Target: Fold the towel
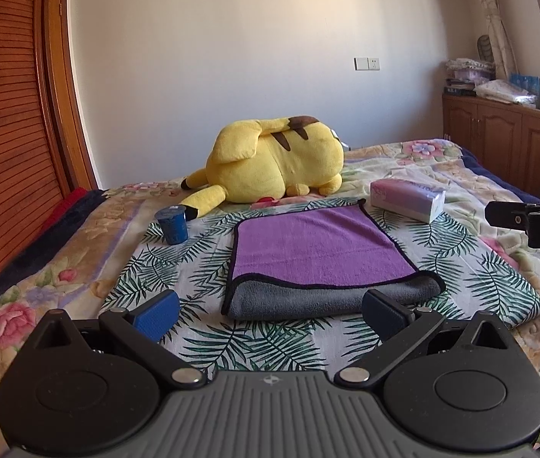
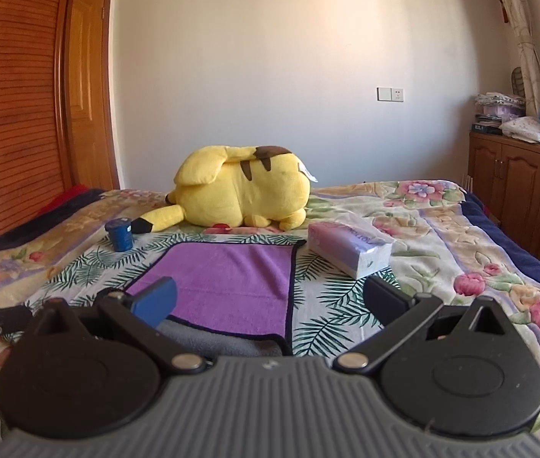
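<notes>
Your towel point(image 1: 319, 252) lies folded on the bed point(image 1: 479, 267), purple over a grey near edge, while both grippers' fingers point(image 1: 155, 311) spread wide, empty.

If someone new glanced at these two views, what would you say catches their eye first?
Probably the big yellow Pikachu plush lying on its side at the far end of the floral bedspread. Next, the purple towel, folded once with its grey underside showing at the near edge, on the leaf-print cloth between a blue cup and a tissue pack.
</notes>
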